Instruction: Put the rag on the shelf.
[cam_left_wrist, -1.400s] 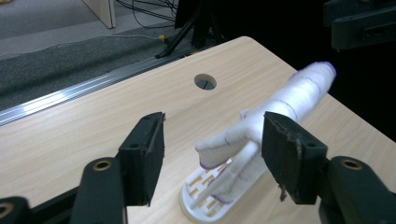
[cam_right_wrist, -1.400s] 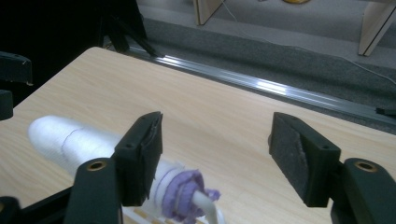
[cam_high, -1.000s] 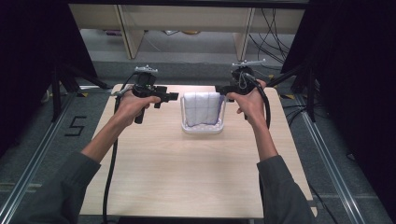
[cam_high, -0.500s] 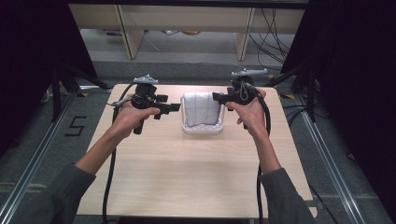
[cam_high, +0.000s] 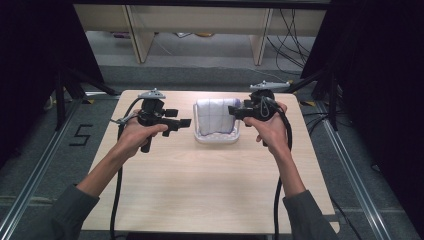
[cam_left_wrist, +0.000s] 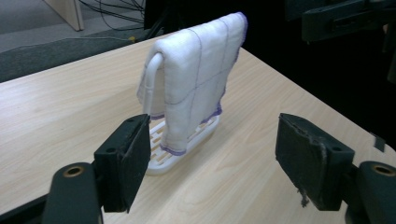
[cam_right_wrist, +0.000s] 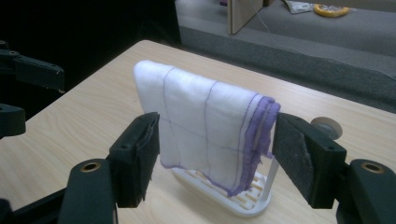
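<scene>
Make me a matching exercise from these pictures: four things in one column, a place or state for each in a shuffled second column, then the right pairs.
Things:
1. cloth
2. white rack
3. left gripper
4. right gripper

Places or states:
A. open, off to one side of the rack
B. stands on the table, toward its far edge
C. draped over the rack's bar
D. open, jaws on either side of the cloth

Pairs: 1-C, 2-B, 3-A, 4-D

Between my right gripper's (cam_right_wrist: 215, 154) black jaws: white cloth (cam_right_wrist: 205, 126), purple grid and hem, on a white rack (cam_right_wrist: 233, 198).
</scene>
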